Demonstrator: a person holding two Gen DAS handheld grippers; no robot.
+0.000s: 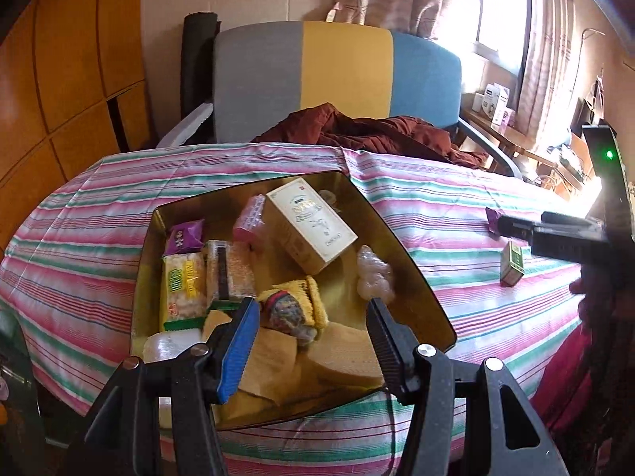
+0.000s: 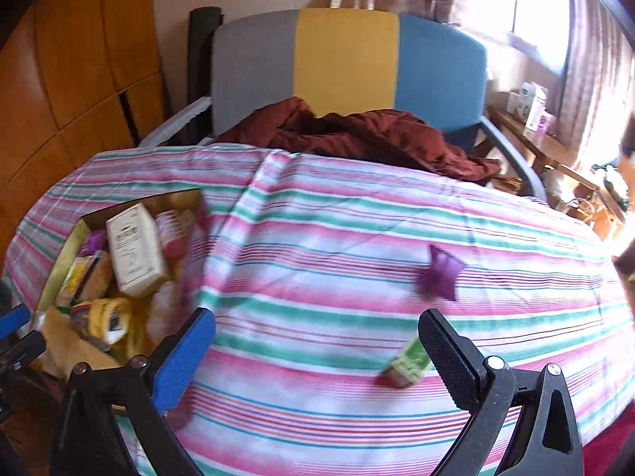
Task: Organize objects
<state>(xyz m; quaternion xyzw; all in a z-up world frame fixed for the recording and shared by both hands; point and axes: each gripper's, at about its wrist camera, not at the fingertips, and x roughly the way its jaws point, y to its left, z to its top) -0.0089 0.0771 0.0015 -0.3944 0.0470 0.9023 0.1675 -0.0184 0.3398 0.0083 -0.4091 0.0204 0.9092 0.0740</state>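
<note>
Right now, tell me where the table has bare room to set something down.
Free: the striped cloth between the gold box and the purple packet, back to the red blanket. Also the near strip in front of the small green box. Crowded: inside the gold box, packed with snacks.

Window (image 1: 500, 4) glare, fisheye warp, right view blurred

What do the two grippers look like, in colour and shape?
Both the left gripper and the right gripper have black frames with silver rivets. Each has one finger with a blue pad and one with a black ribbed pad. A green light glows on the right gripper's body.
</note>
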